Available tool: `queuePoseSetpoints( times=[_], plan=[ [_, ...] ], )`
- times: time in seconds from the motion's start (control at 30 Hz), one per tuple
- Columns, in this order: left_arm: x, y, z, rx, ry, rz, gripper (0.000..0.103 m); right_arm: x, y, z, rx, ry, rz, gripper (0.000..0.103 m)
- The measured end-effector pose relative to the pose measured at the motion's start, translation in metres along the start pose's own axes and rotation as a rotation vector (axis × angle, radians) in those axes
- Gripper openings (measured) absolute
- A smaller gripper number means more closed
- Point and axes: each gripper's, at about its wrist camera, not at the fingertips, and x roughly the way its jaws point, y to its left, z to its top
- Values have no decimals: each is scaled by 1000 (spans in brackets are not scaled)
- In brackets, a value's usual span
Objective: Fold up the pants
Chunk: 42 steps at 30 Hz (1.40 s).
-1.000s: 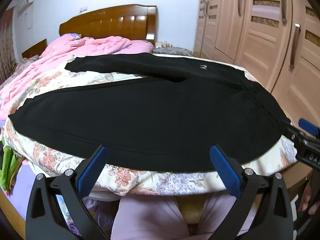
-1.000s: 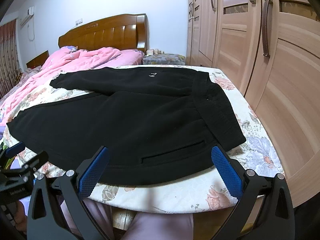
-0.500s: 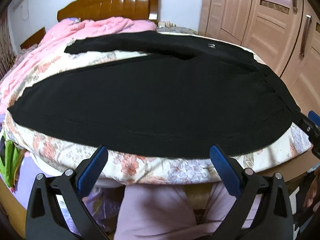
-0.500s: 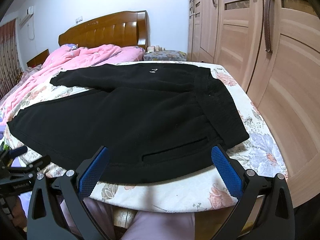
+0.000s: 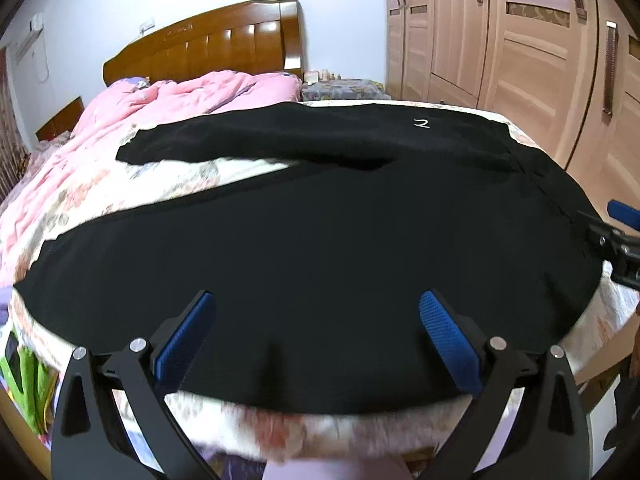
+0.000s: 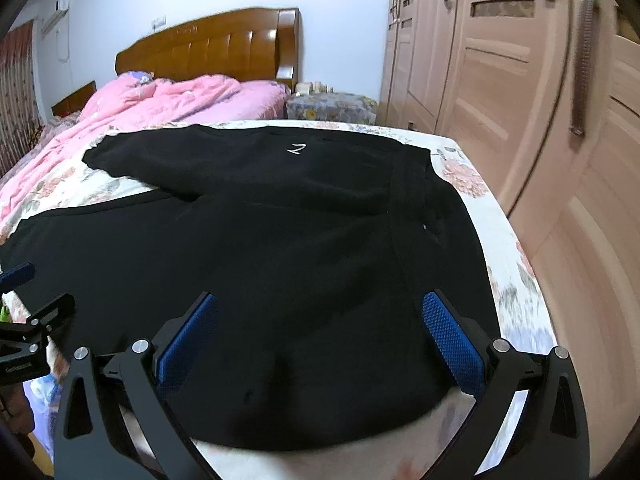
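Note:
Black pants point(image 5: 320, 232) lie spread flat across the foot of a bed, legs running left, waistband to the right; they also show in the right wrist view point(image 6: 300, 248). A small white logo point(image 6: 297, 148) marks the far leg. My left gripper point(image 5: 316, 332) is open, its blue pads over the near leg's hem edge. My right gripper point(image 6: 320, 332) is open over the near edge by the waistband. Each gripper shows at the edge of the other's view: the right gripper point(image 5: 616, 240), the left gripper point(image 6: 28, 320).
The bed has a floral sheet point(image 6: 500, 248) and a pink quilt point(image 5: 168, 108) bunched toward the wooden headboard point(image 5: 208, 48). A wooden wardrobe point(image 6: 540, 120) stands close on the right. A covered nightstand point(image 6: 332, 106) sits beyond the bed. Green items point(image 5: 24, 384) lie at lower left.
Both grippers have moved forward and down toward the bed, so their open fingers now overlap the pants' near edge. The pants have not moved.

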Motion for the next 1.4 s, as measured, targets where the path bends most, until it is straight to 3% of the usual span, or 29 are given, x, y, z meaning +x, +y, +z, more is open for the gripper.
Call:
queuePoseSetpoints(
  times=[0.33,0.47,0.53,0.63,0.77,0.83,0.93,1.0,1.07,1.23,1.4],
  plan=[
    [63,3,61,58,52,-1,101,75,-32,79,-85,38,108,99],
    [88,14,97,74,67,-75,101,132,-62,127,-142,56,161,99],
    [104,22,123,94,63,-101,101,161,-81,148,-118,71,179,99],
    [134,27,158,160,22,-202,101,216,-110,181,-62,122,257,99],
    [184,32,196,259,-15,-262,101,265,-117,204,-114,191,251,99],
    [212,38,217,279,-4,-338,101,276,-115,209,-145,210,258,90],
    [246,45,246,302,42,-391,101,290,-116,208,-183,269,288,62],
    [259,43,256,330,57,-407,101,289,-114,204,-212,268,334,55],
    [276,43,268,383,86,-448,101,274,-110,201,-262,225,343,10],
    [293,36,280,510,89,-512,101,186,-84,185,-345,-13,281,9],
    [296,28,291,594,101,-656,101,112,-72,160,-347,-164,256,8]
  ],
)
